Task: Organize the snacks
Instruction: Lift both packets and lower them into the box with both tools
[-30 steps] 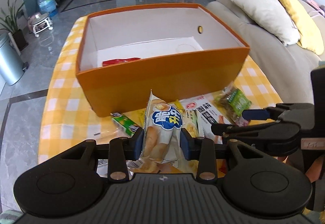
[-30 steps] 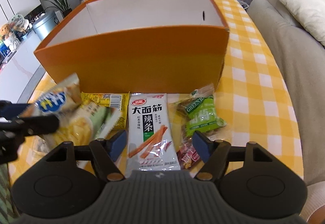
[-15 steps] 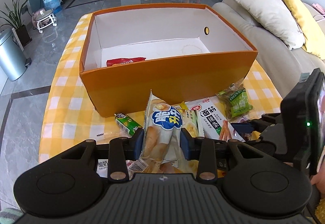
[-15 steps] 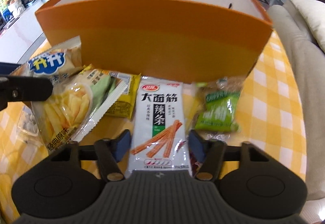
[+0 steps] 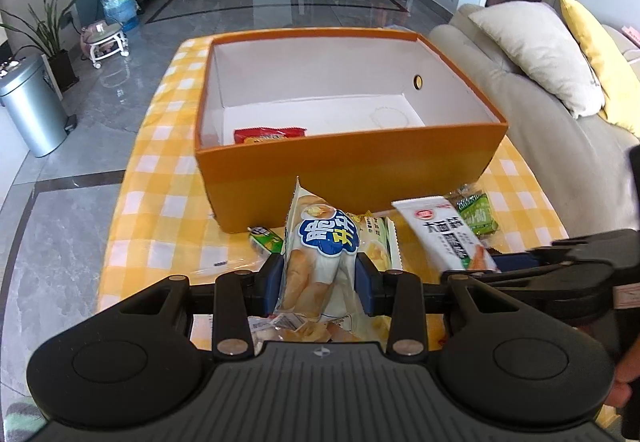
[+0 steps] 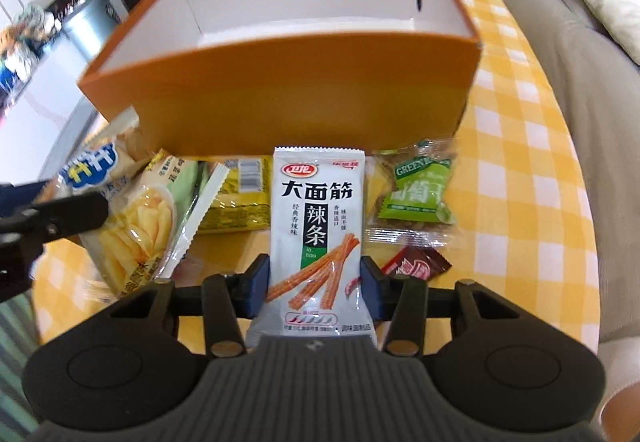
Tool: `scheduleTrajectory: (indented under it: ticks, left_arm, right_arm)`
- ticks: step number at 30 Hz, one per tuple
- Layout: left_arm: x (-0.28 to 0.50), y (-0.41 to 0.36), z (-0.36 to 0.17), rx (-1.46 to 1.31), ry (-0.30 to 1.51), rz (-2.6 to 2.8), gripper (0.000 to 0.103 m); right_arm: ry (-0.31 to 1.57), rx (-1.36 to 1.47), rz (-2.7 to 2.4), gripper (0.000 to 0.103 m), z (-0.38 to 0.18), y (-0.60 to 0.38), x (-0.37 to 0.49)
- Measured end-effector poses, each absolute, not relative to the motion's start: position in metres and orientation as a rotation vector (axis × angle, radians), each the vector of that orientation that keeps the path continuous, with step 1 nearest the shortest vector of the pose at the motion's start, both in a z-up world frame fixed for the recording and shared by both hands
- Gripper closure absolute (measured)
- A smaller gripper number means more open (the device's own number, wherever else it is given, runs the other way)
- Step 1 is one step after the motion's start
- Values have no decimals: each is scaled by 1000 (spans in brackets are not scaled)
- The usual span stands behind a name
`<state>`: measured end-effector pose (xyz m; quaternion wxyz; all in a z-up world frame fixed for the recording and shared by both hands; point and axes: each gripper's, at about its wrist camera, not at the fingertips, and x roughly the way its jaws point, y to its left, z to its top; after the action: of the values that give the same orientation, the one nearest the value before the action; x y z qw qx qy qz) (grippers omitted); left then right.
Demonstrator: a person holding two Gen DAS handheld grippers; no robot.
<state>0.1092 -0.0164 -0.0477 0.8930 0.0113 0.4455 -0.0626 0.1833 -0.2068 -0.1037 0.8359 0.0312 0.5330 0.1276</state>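
the orange box [image 5: 348, 165] sits on the checked cloth [image 5: 156, 177], all but empty, one red pack [image 5: 269, 133] on its floor by the near wall. in front of that near wall the loose snacks have thinned: your right gripper [image 6: 314, 284], wide a second ago, is closing its jaws on the white spicy-strip pack [image 6: 316, 226], which now stands off the cloth between the pads. your left gripper [image 5: 318, 278] stays narrow on the bread pack [image 5: 320, 254], also short of the box. a green pack [image 6: 416, 189], chips [image 6: 136, 217] and a small brown sachet [image 6: 416, 264] still lie before the box. both loads look ready to go over the wall.
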Motion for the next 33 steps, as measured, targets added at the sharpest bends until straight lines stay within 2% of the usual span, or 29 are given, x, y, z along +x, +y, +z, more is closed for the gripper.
scheduleTrajectory:
  ticks: [19, 33]
  left_arm:
    - [102, -8, 5, 14, 785, -111, 60]
    - [168, -10, 25, 64, 749, -75, 60]
  right_arm:
    - [875, 52, 303, 58, -2, -217, 127]
    - [783, 10, 329, 58, 55, -200, 193]
